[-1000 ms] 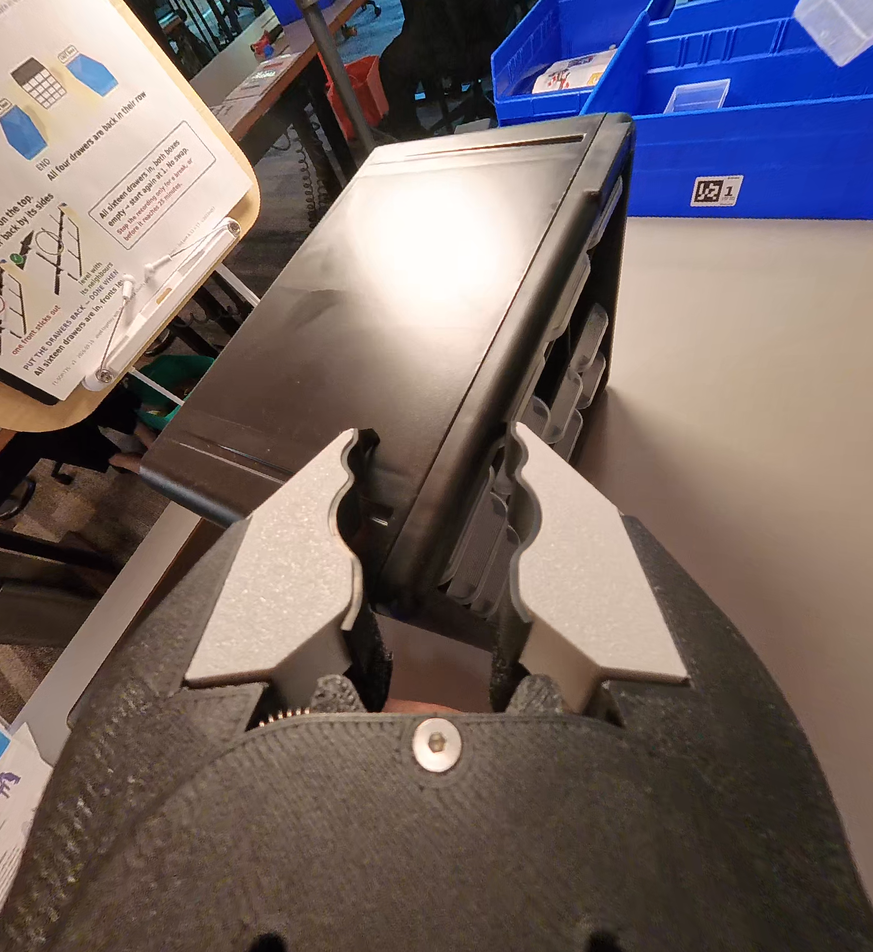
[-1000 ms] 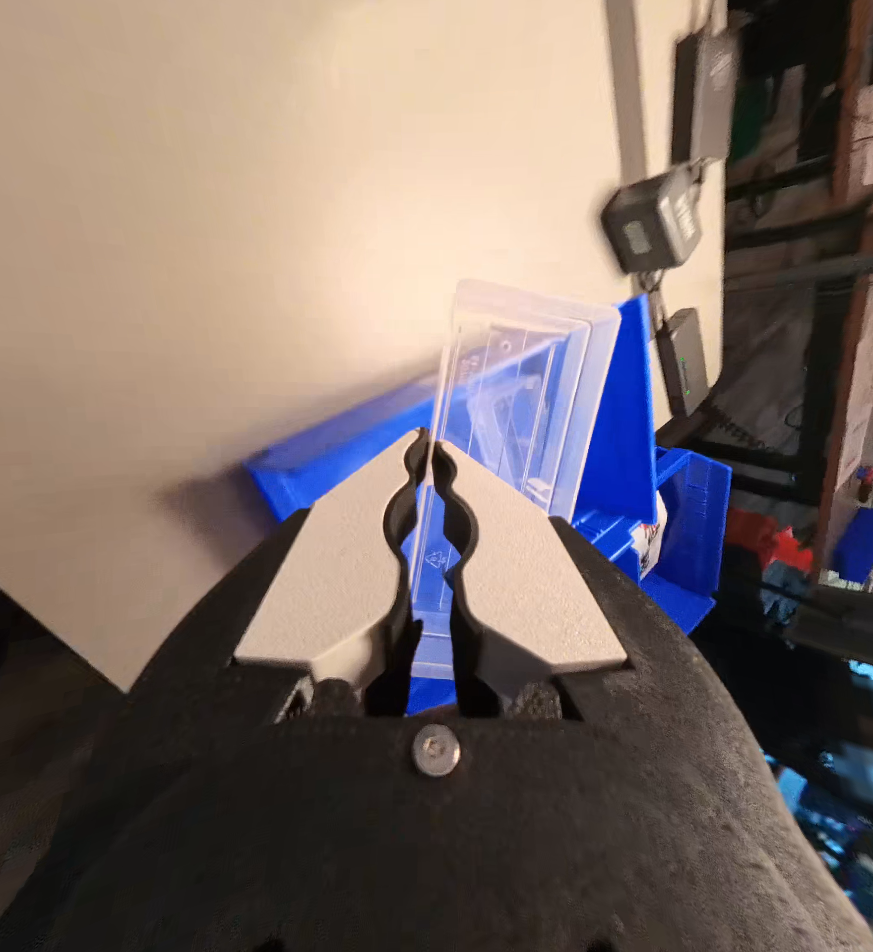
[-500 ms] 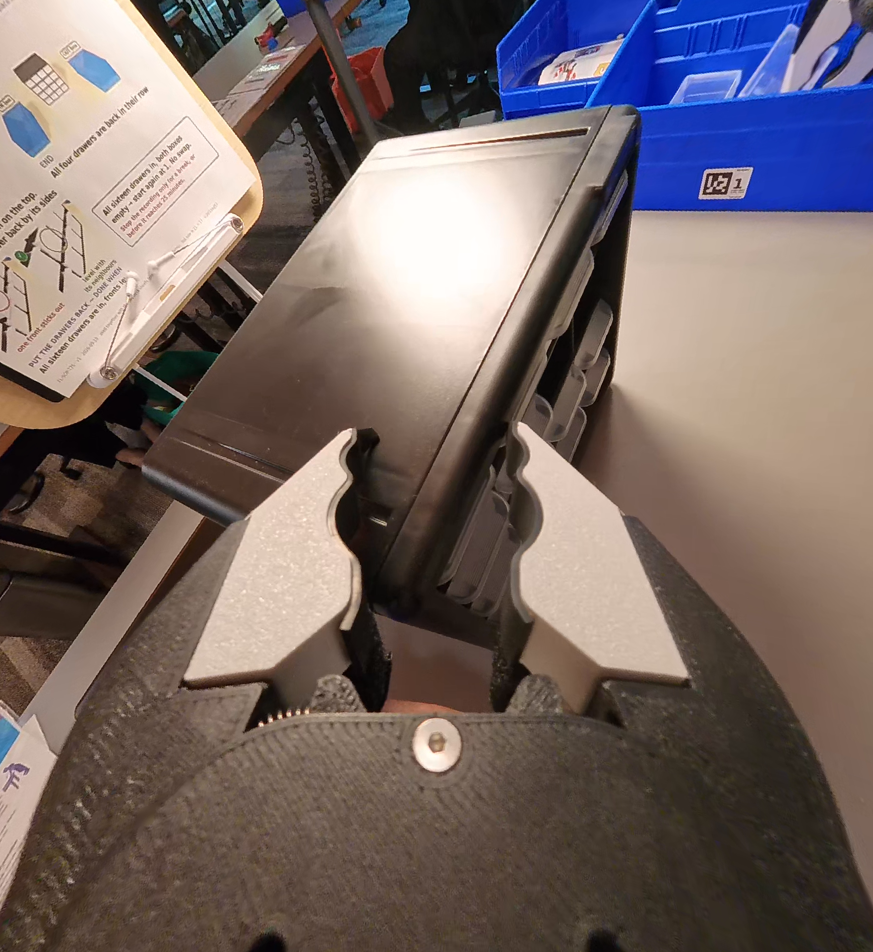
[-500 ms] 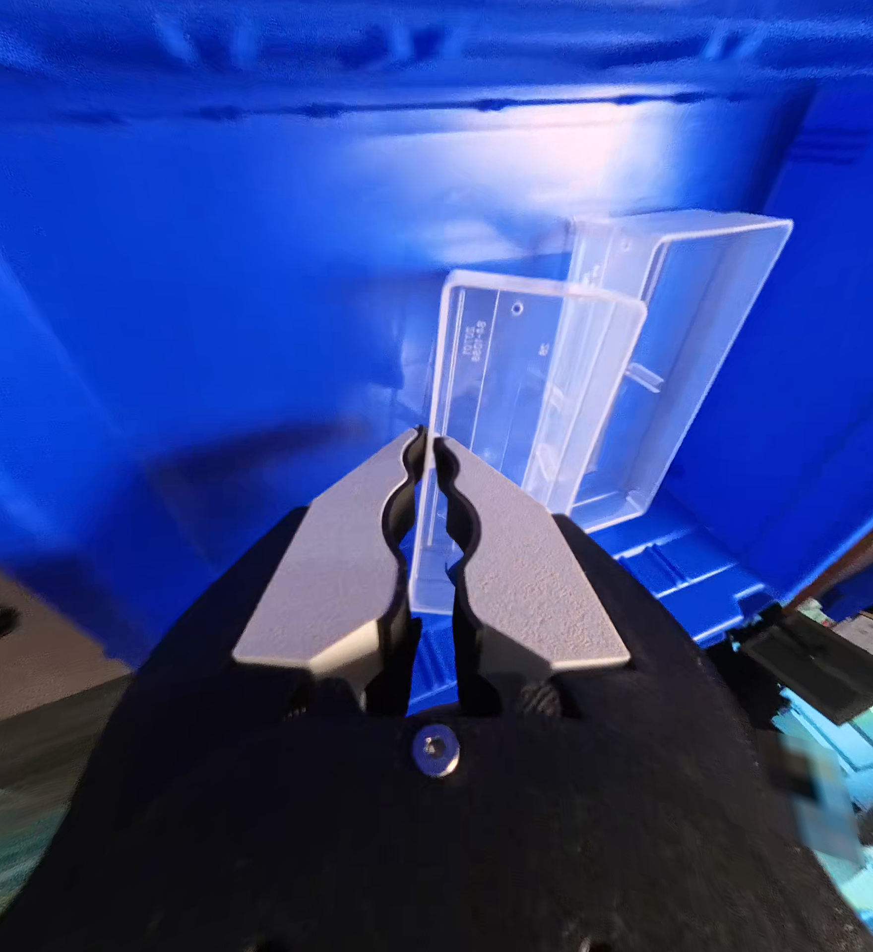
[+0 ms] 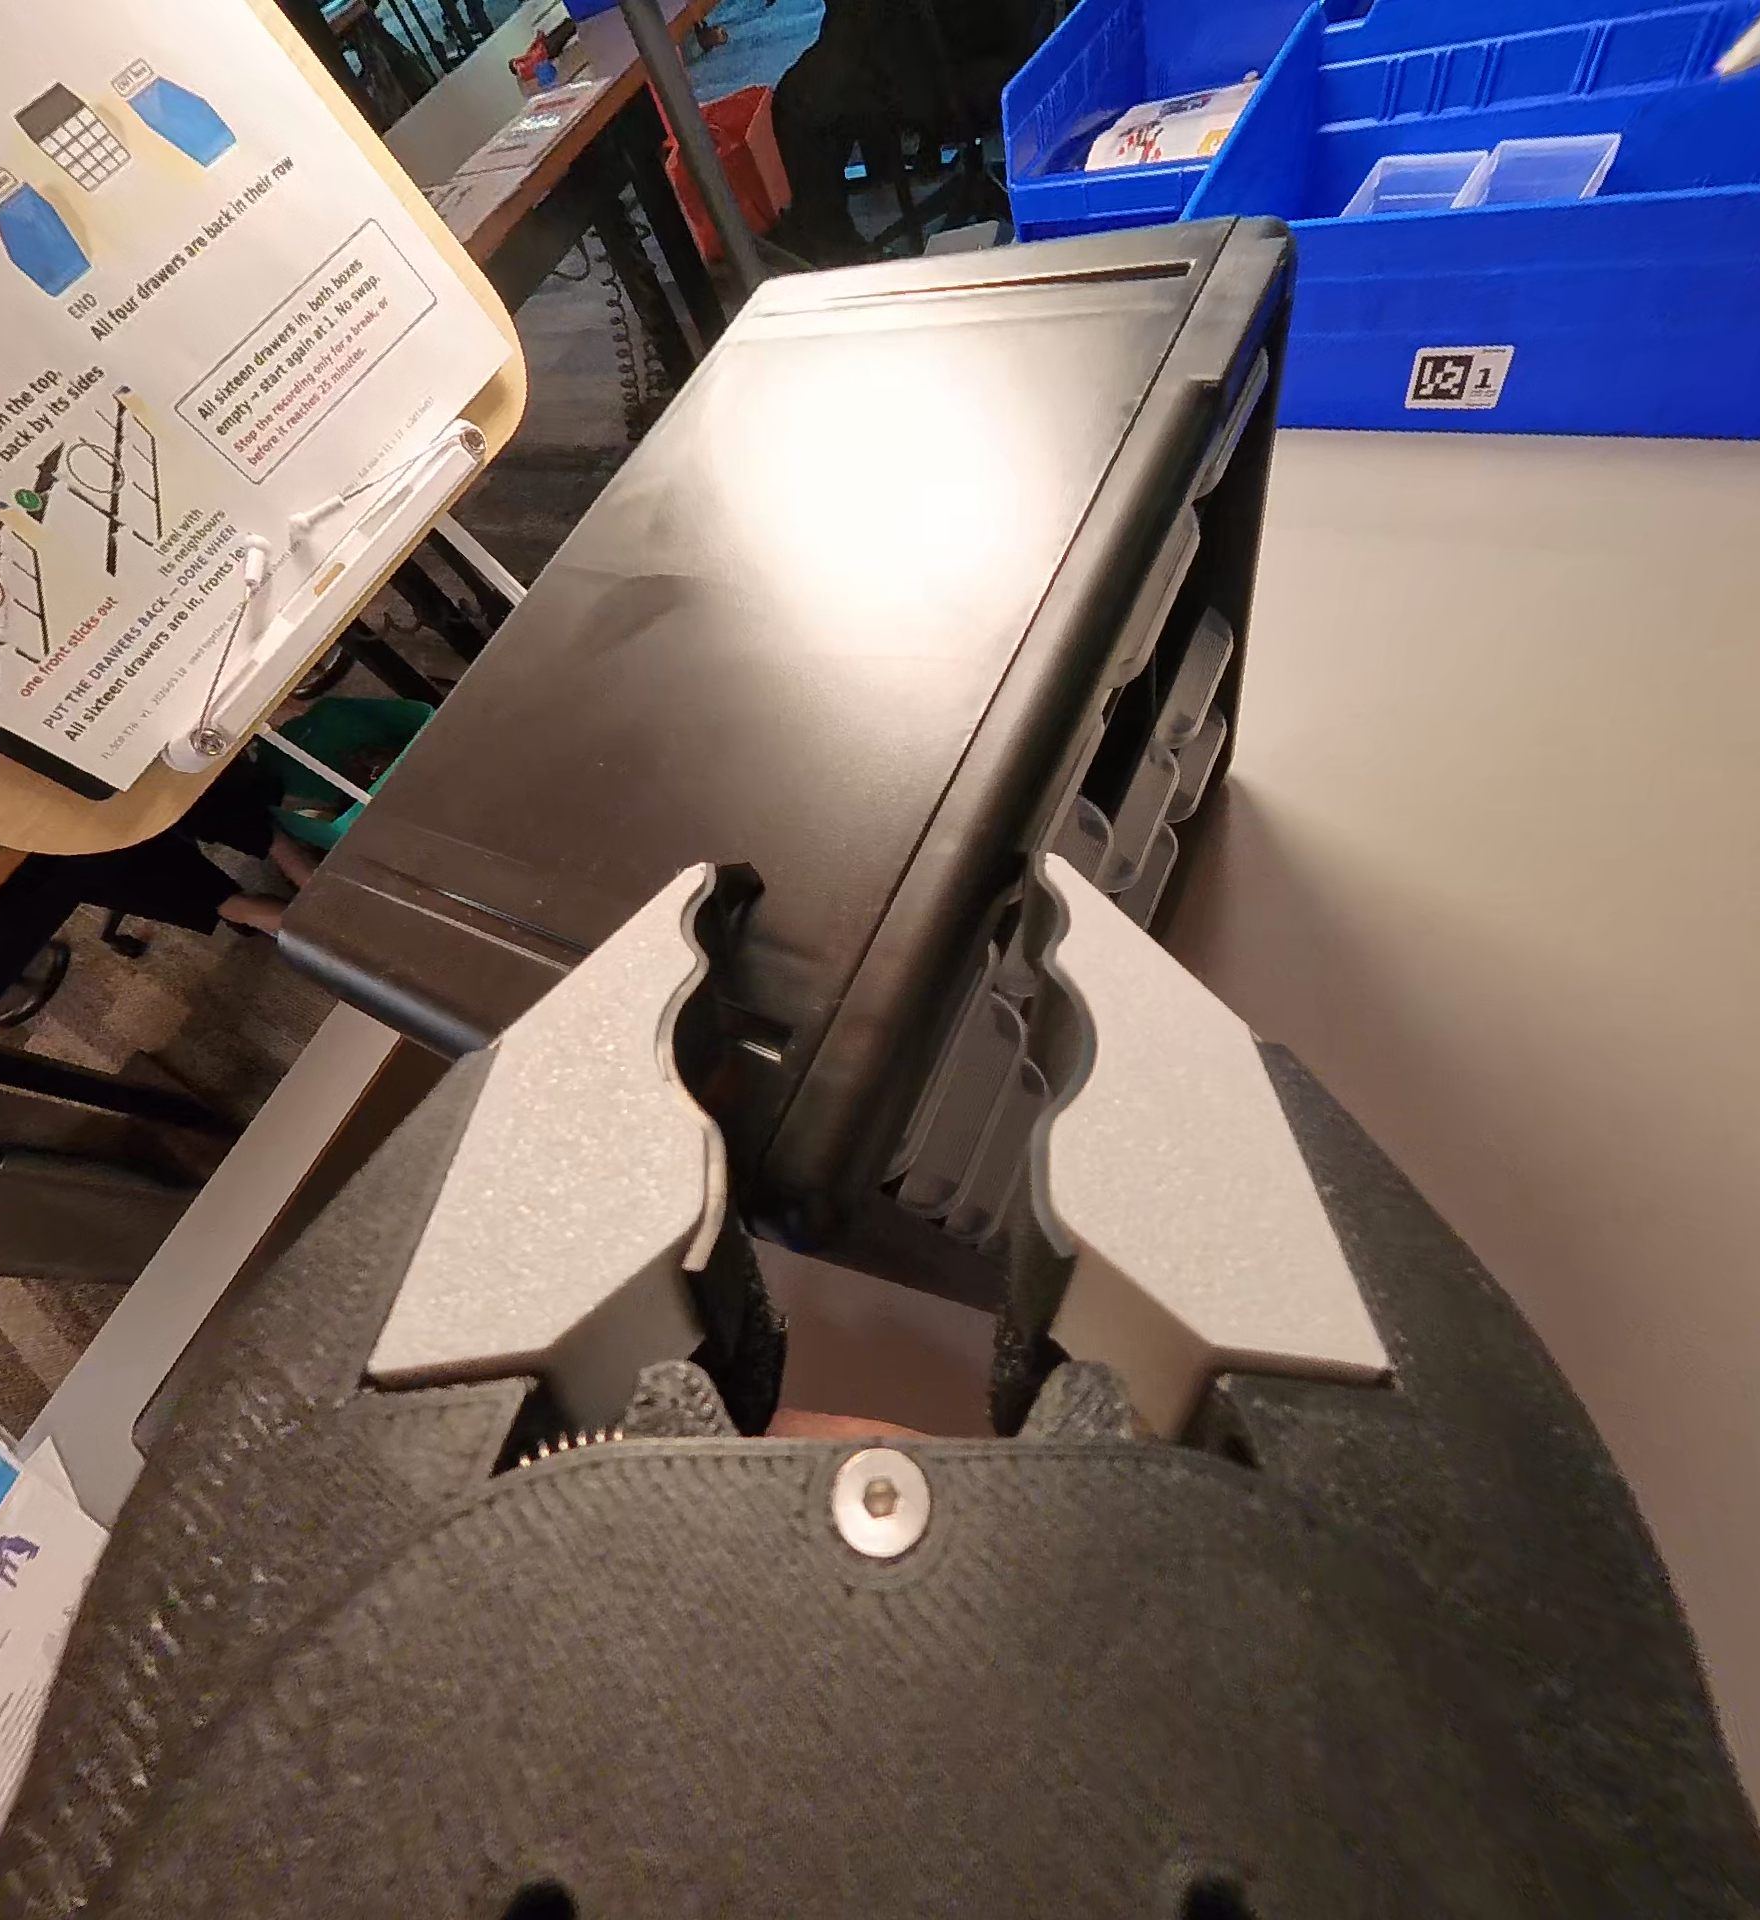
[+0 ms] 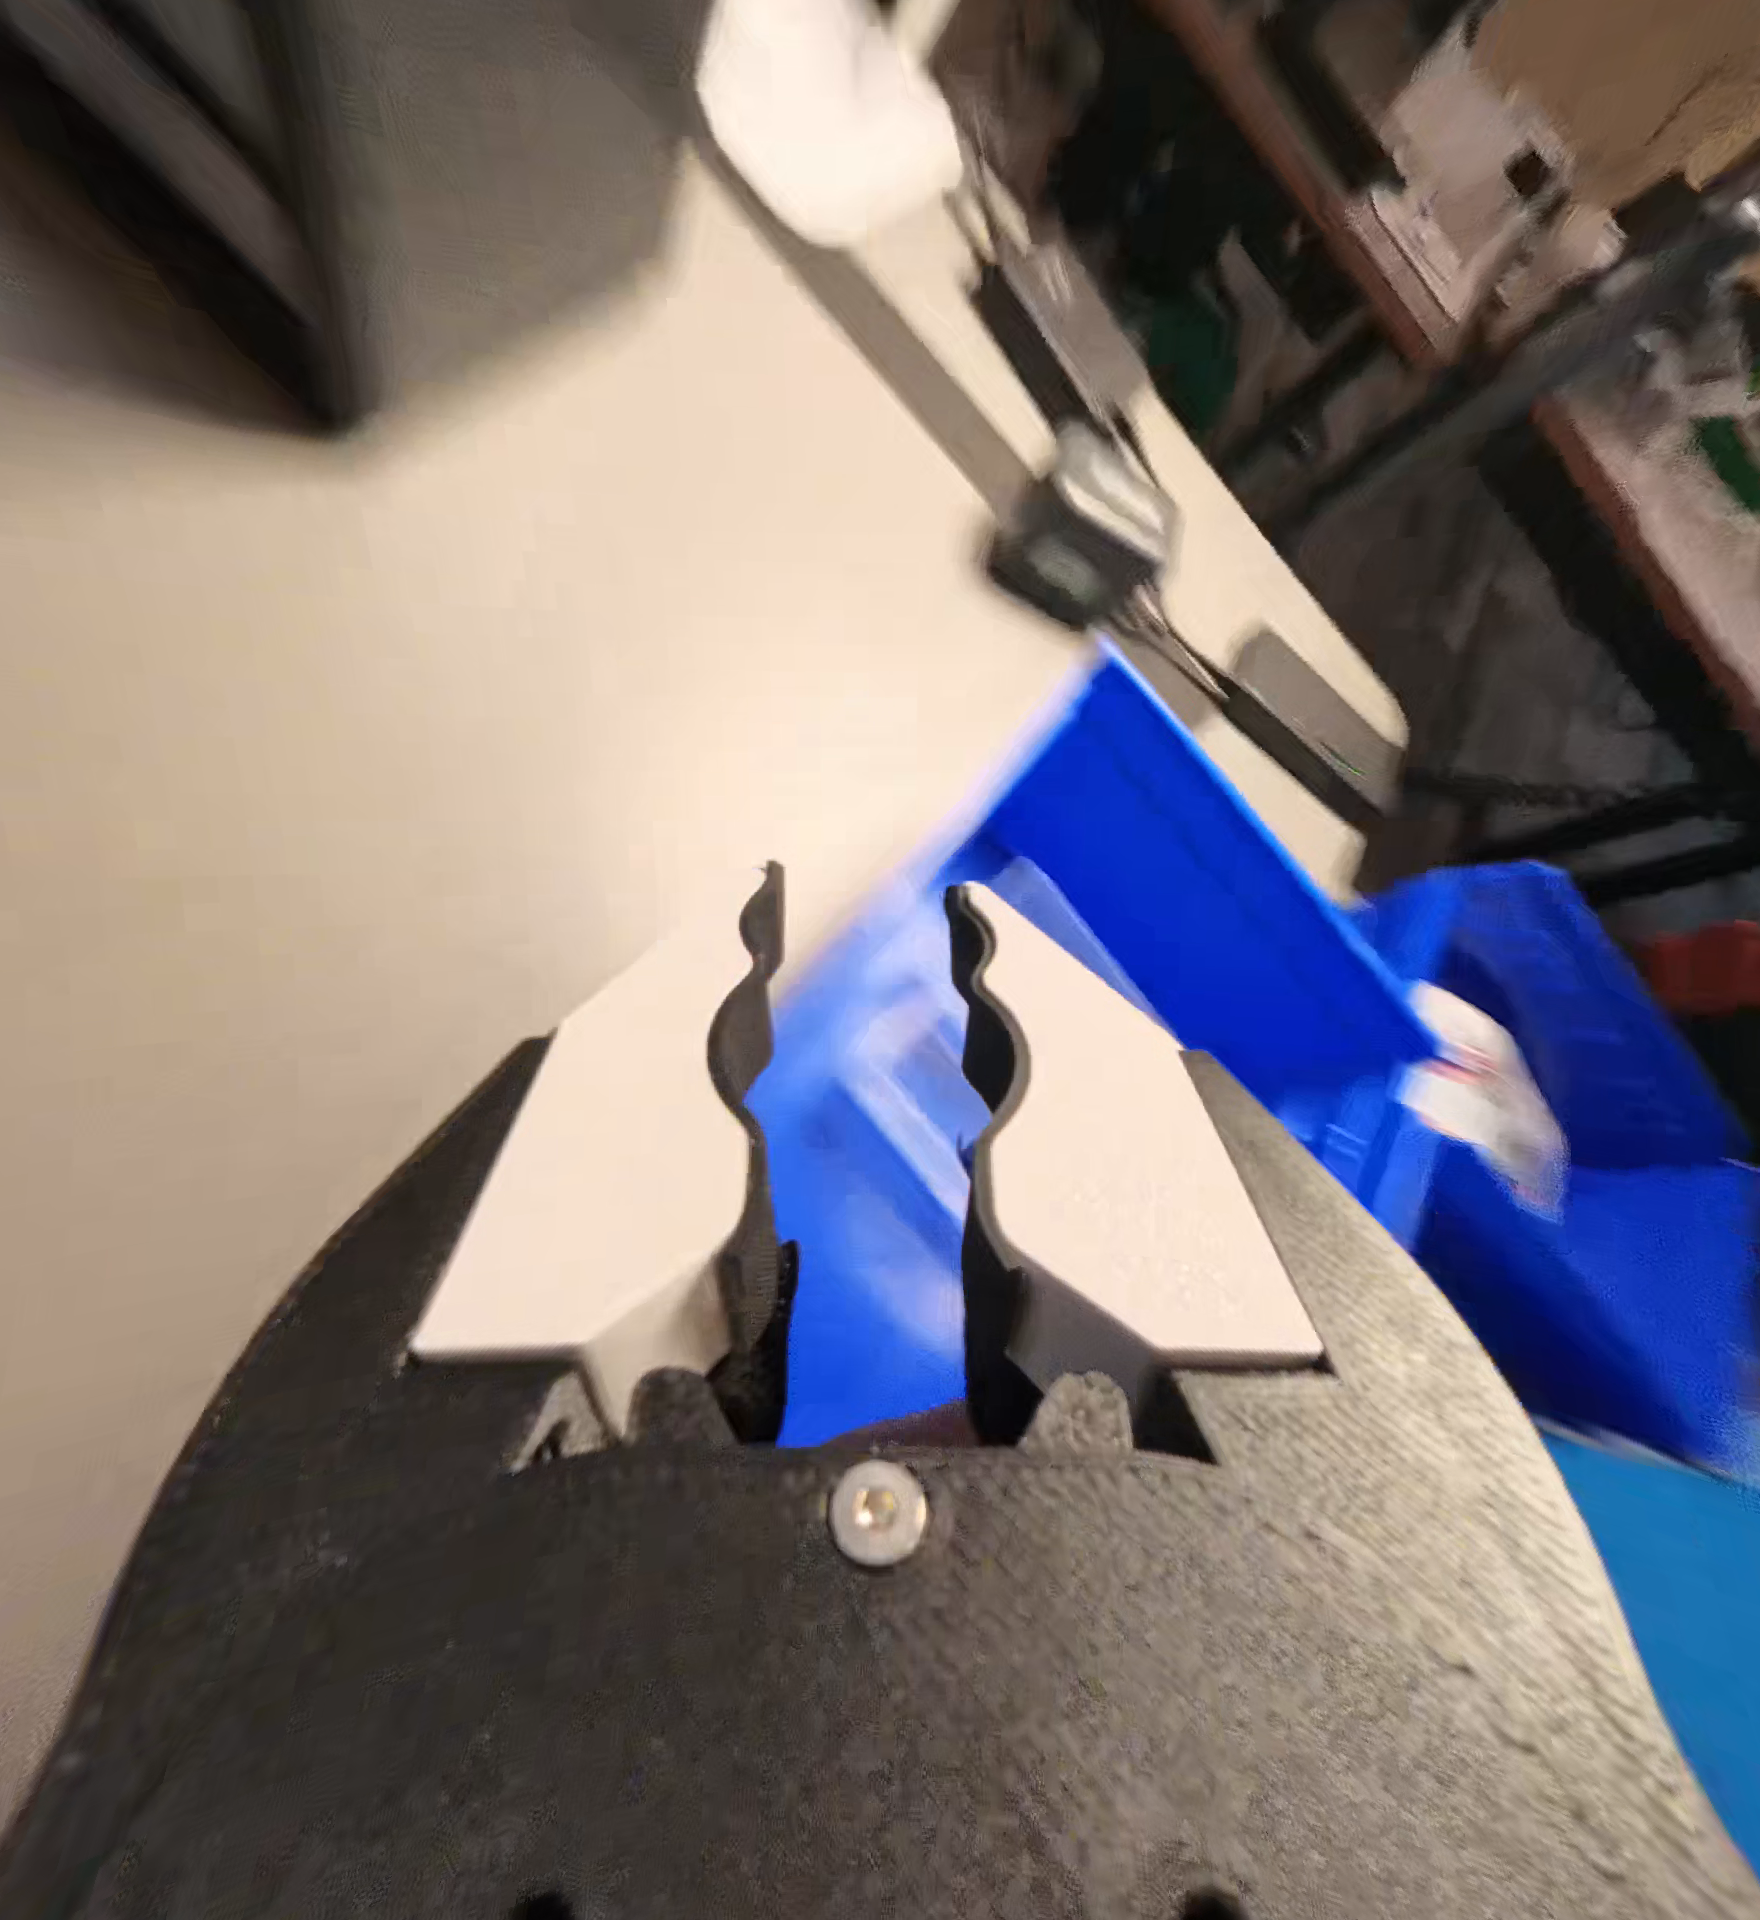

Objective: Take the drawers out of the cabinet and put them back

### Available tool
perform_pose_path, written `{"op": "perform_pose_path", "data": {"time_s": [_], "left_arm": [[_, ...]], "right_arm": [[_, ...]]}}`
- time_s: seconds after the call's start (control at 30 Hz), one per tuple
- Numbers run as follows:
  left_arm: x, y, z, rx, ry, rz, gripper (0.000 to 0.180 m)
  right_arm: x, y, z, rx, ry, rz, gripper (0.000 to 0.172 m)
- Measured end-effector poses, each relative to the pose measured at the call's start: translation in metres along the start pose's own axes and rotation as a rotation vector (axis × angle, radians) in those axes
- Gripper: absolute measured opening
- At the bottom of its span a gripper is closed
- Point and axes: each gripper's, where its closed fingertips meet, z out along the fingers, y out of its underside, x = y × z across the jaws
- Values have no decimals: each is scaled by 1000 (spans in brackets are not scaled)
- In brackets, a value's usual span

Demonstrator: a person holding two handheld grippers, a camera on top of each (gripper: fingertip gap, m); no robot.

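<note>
The black cabinet (image 5: 834, 582) stands on the table with its grey drawer fronts (image 5: 1156, 769) facing right. My left gripper (image 5: 876, 873) sits astride the cabinet's near top front edge. One finger (image 5: 585, 1122) lies on the top and the other finger (image 5: 1167, 1122) lies against the drawer fronts, clamping the edge. My right gripper (image 6: 865, 883) is open and empty above the table, next to the blue bin (image 6: 1219, 883). A blurred clear drawer (image 6: 886, 1060) shows in the bin behind the gap, untouched. In the left wrist view, two clear drawers (image 5: 1478, 177) lie in the blue bin (image 5: 1582, 301).
The tan table (image 5: 1541, 831) stretches right of the cabinet. An instruction sheet on a wooden board (image 5: 180, 395) stands at the left. A second blue bin (image 5: 1094, 156) sits at the back. The right wrist view is blurred; a dark cabinet-like block (image 6: 336, 156) is at its top left.
My right gripper carried a clear drawer into the blue bin, opened, let it go and drew back out over the table. The left gripper and the cabinet have stayed put.
</note>
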Motion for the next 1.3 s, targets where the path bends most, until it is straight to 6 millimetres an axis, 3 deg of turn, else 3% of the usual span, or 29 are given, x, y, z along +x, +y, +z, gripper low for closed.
{"op": "perform_pose_path", "data": {"time_s": [0.13, 0.2, 0.27, 0.37, 0.47, 0.57, 0.7, 0.83, 0.9, 1.0, 1.3], "left_arm": [[0, 0, 0, -3, -3, -8, 57], [0, 0, 0, -4, -5, -11, 57], [0, 0, 0, -5, -8, -13, 57], [0, 0, 0, -7, -12, -14, 57], [0, 0, 0, -5, -11, -15, 57], [0, 0, 0, -4, -7, -16, 57], [0, 0, 0, -5, -6, -16, 61], [0, 0, 1, -8, -11, -14, 62], [0, 0, 1, -8, -12, -15, 57], [0, 0, 1, -9, -13, -16, 62], [0, 0, 1, -10, -14, -15, 57]], "right_arm": [[-112, -87, 8, 324, -301, 329, 30], [-161, -119, 26, 425, -407, 451, 30], [-197, -149, 50, 502, -493, 607, 30], [-226, -190, 89, 577, -602, 865, 31], [-237, -222, 118, 602, -684, 1048, 32], [-238, -243, 132, 616, -683, 1099, 36], [-225, -252, 147, 643, -631, 1214, 38], [-219, -256, 146, 739, -643, 1311, 12], [-224, -254, 140, 757, -628, 1295, 11], [-239, -247, 120, 782, -676, 1288, 7], [-279, -210, 32, 870, -833, 1275, 4]]}}
